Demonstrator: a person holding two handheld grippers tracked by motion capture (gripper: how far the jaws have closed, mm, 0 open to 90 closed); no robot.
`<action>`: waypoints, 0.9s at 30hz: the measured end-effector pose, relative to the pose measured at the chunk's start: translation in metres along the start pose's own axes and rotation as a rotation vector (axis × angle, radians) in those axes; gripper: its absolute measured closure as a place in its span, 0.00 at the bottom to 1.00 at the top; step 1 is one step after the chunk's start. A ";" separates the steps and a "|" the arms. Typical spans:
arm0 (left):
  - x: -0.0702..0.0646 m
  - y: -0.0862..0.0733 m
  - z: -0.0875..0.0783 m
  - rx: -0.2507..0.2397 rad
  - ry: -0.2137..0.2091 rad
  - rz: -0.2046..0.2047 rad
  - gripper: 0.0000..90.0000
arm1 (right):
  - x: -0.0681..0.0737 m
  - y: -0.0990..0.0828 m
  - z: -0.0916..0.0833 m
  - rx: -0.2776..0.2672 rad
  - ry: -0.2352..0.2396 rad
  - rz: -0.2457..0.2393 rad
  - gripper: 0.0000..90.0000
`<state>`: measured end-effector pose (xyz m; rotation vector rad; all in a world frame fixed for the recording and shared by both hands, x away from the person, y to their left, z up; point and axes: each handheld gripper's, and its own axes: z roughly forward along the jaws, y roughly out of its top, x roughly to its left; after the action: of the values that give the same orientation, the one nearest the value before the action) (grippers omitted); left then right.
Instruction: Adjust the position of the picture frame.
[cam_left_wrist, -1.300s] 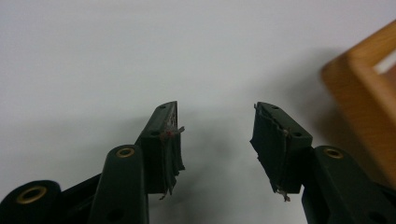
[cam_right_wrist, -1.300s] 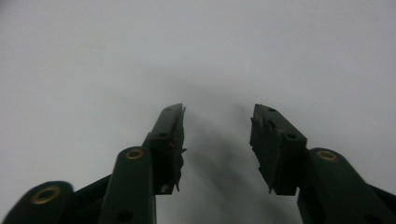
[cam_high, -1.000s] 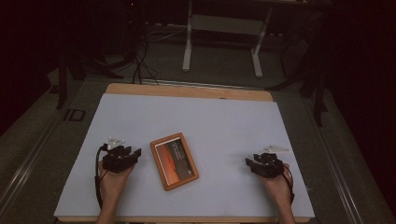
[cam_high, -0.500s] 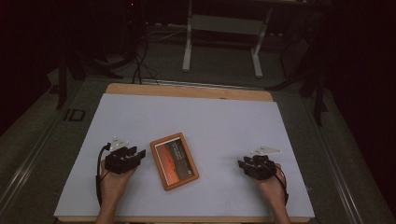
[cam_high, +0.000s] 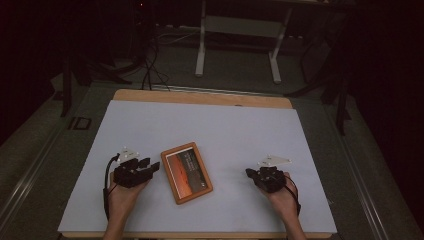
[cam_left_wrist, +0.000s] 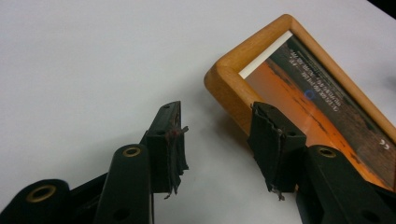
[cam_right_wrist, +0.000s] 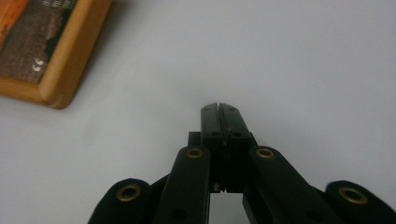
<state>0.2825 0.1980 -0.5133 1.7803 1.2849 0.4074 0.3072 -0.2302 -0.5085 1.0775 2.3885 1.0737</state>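
A wide white rectangular table (cam_high: 210, 130) with a light wooden edge along its far side fills most of the high view, dark floor and a white metal stand leg beyond it. On the near half of the table lies a flat wooden-framed picture (cam_high: 186, 171) with an orange and brown printed face, set slightly askew, its long sides running away from the person.

The left gripper (cam_high: 150, 165) rests just beside the frame's left long side. In the left gripper view its jaws stand partly apart with nothing between the pads; one fingertip (cam_left_wrist: 268, 135) lies over the frame's rounded near corner, the other over bare table, so the frame's edge is not yet properly between them. The right gripper (cam_high: 250, 173) sits well apart from the frame on its other side, and its jaws have just been closing; in the right gripper view they are pressed fully together on nothing, with the frame's corner (cam_right_wrist: 51, 60) off to one side.

The likely trouble is the low, flat frame: a jaw tip closing on top of the rounded edge could slide off or push the frame across the smooth table. The right gripper, clamped together, would also have to spread before it could help steady or lift anything.
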 end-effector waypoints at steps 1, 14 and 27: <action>0.000 0.000 0.000 0.004 -0.007 0.007 0.60 | 0.001 0.002 0.001 0.000 0.006 -0.011 1.00; -0.010 0.002 0.002 0.013 -0.030 0.056 0.53 | 0.036 0.034 0.028 0.000 0.077 -0.113 0.99; -0.017 0.002 0.007 0.026 -0.055 0.073 0.47 | 0.067 0.047 0.051 0.010 0.142 -0.176 0.96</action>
<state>0.2816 0.1798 -0.5116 1.8516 1.1947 0.3811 0.3141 -0.1339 -0.5065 0.8003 2.5459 1.1108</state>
